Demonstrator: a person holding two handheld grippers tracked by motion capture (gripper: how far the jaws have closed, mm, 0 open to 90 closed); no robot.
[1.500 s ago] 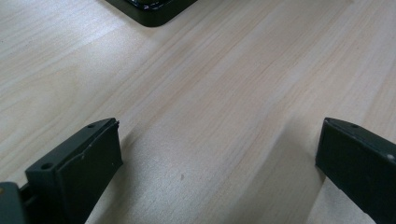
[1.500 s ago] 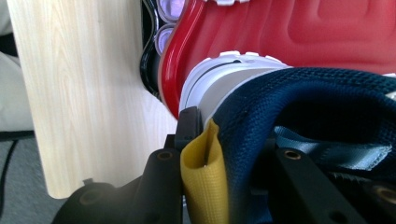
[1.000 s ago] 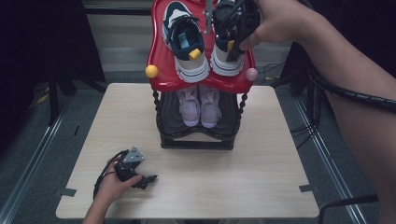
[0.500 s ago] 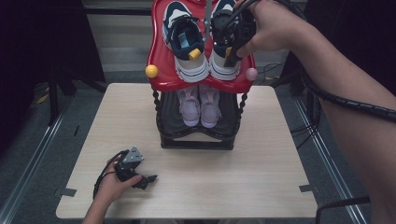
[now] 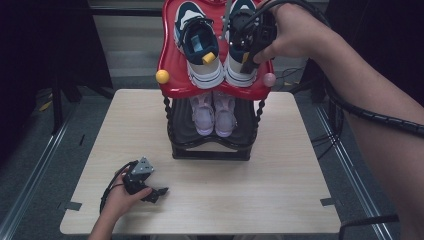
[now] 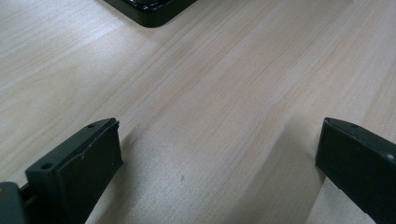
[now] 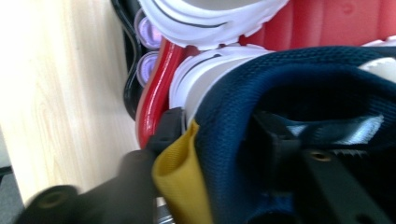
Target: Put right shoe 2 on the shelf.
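On rack's red top shelf (image 5: 176, 85): navy-white sneaker (image 5: 240, 70), placed beside its mate (image 5: 200, 50). Right gripper (image 5: 246, 47) straddling heel collar, jaws just widened, grip releasing — placement judged complete. Left gripper (image 5: 159, 191) idle on table (image 5: 280, 200), spread, empty.

Sneakers (image 5: 215, 47) on rack (image 5: 212, 145), table (image 5: 280, 190) beneath.

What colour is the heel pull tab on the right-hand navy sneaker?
Mustard yellow heel pull tab, clearest in the right gripper view.
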